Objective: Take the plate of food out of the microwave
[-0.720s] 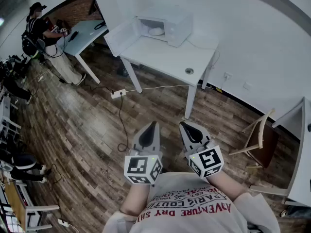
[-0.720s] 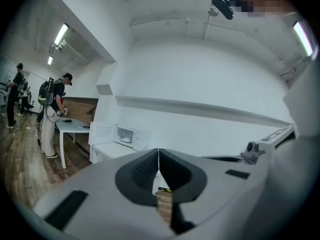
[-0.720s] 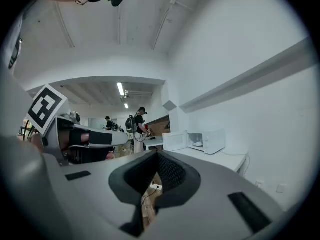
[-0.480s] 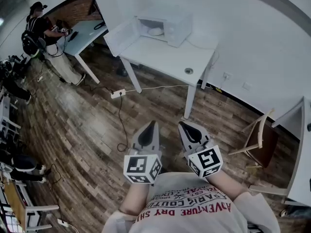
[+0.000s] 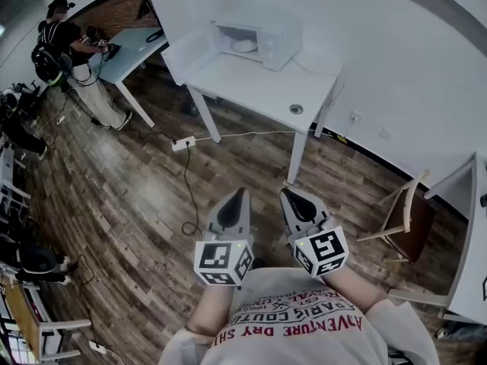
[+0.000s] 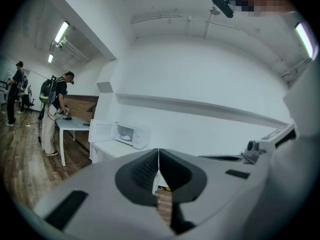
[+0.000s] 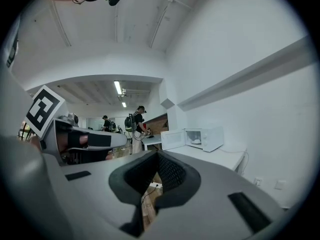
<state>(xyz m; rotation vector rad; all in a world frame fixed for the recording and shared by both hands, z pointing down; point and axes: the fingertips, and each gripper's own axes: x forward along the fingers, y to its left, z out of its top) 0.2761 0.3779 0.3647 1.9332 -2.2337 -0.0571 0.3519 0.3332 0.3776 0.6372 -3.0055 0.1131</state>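
A white microwave (image 5: 262, 36) stands at the back of a white table (image 5: 259, 86), far ahead of me, with its door (image 5: 186, 55) swung open to the left. Inside it lies a pale plate of food (image 5: 243, 46), also seen in the left gripper view as a small plate (image 6: 128, 132) and in the right gripper view as a plate (image 7: 196, 141). My left gripper (image 5: 242, 194) and right gripper (image 5: 284, 195) hang side by side over the wooden floor, close to my chest. Both are shut and empty, well short of the table.
A person (image 5: 65, 52) works at a light blue desk (image 5: 129, 52) at the far left. A power strip with a cable (image 5: 183, 144) lies on the floor before the table. A wooden chair (image 5: 407, 219) and another table edge (image 5: 472, 242) stand at the right.
Both grippers keep their place and stay shut. The view has drifted slightly and the person at the far desk has shifted a little.
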